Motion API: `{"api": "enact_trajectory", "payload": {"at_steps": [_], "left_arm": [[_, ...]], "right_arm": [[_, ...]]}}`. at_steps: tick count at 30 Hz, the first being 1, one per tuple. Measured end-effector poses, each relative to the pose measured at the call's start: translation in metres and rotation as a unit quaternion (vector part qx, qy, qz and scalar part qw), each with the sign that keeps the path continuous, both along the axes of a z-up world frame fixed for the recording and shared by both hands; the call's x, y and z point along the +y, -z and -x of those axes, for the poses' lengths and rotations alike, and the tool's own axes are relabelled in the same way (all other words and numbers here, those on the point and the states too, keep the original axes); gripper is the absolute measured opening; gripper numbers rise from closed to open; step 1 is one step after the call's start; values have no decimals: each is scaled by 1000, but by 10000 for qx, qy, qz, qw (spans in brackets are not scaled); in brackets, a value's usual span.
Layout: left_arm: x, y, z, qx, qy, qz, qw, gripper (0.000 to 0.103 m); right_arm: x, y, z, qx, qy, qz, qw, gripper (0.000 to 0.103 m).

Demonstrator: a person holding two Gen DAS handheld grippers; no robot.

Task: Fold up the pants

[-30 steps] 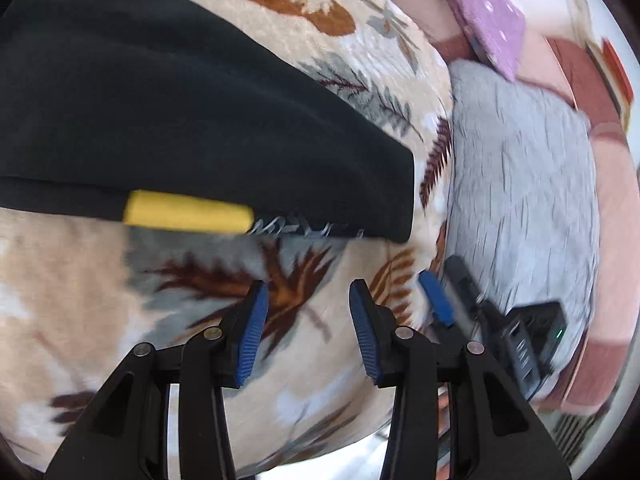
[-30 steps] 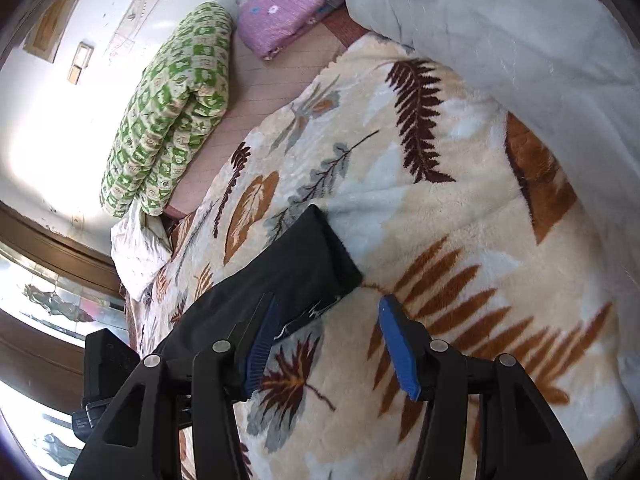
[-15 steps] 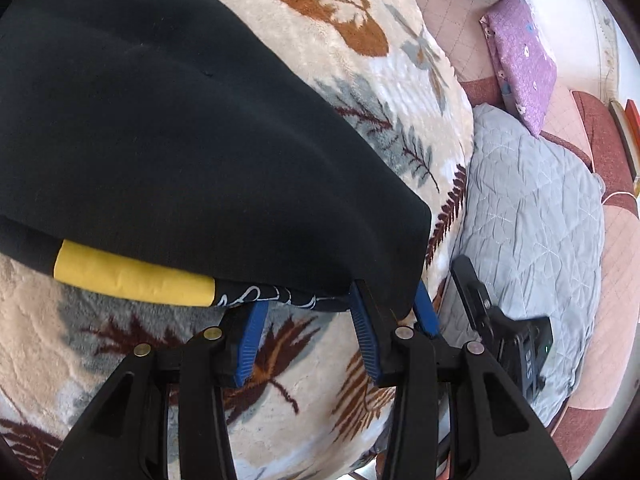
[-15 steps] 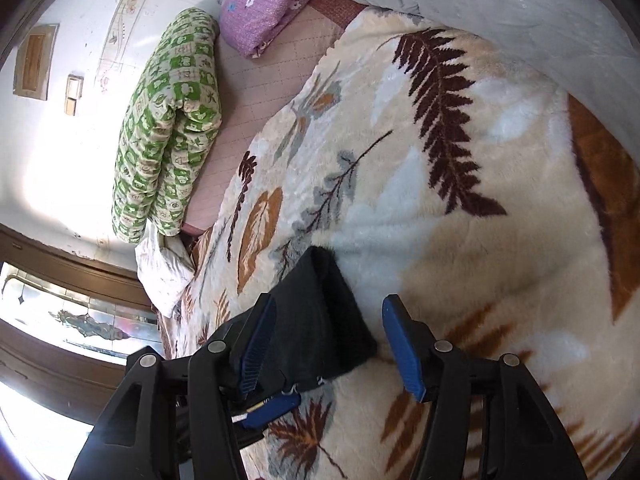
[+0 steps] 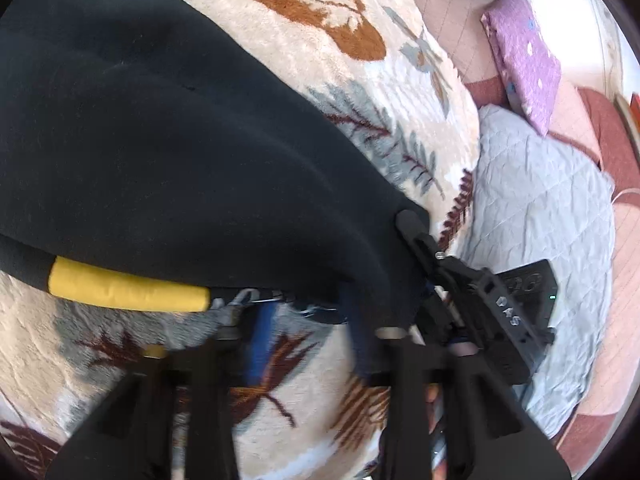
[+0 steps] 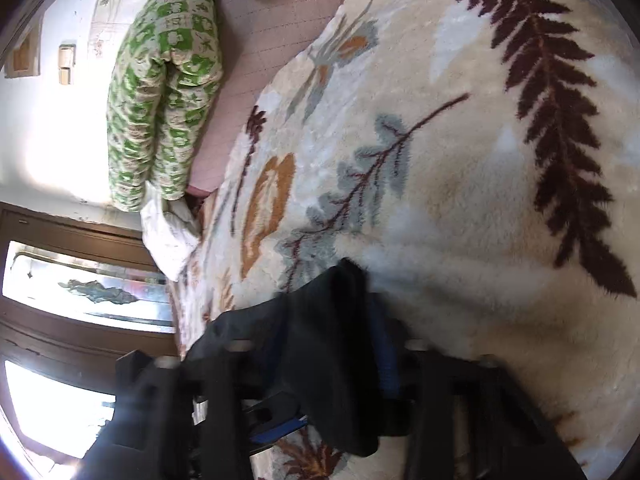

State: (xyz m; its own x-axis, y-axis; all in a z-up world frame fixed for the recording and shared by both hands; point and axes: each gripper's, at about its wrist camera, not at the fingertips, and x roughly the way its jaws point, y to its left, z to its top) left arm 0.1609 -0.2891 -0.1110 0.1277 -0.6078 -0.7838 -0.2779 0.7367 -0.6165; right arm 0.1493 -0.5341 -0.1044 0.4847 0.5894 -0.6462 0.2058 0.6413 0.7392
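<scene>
Now both grippers have hold of the black pants (image 5: 168, 152), which lie spread over a cream leaf-patterned blanket (image 5: 328, 12) on the bed. Seen from the left wrist, the left gripper (image 5: 308, 320) sits at the near hem of the garment, just right of a yellow band (image 5: 128, 290) sewn along that edge; its fingers have just been closing, with the black cloth and a bit of pale printed trim between them — the blue pads are blurred, so how firmly they bite is hard to tell. Beside it, touching the corner of the same hem, the right gripper (image 5: 416, 240) reaches in from the right. In the right wrist view the right gripper (image 6: 332, 344) has likewise just been closing, and a thick fold of the black fabric bulges up between its fingers, hiding most of the blue pads. Beyond the blanket lie a grey quilt (image 5: 540, 208), a purple pillow (image 5: 524, 56) and a rolled green-patterned quilt (image 6: 164, 84) against the wall.
</scene>
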Motion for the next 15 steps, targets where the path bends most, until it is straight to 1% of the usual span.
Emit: {"api": "enact_trajectory", "payload": {"at_steps": [1,4,8,15], "left_arm": [[3,4,-1,58,-9,73,10000,8],[10,7,-2,151,-19,305,9994,6],[14,-5,3,9,37,415,9991,6],[31,-19,7,17,-53,866,9962,6]], "right_arm": [[0,-1,3,-40,42,47,10000,13],[2,-9,9,-217,72,111,9997,13],[8,-23,17,-293,106,279,9991,13],[23,-56,26,-327,164,602,9975,13]]}}
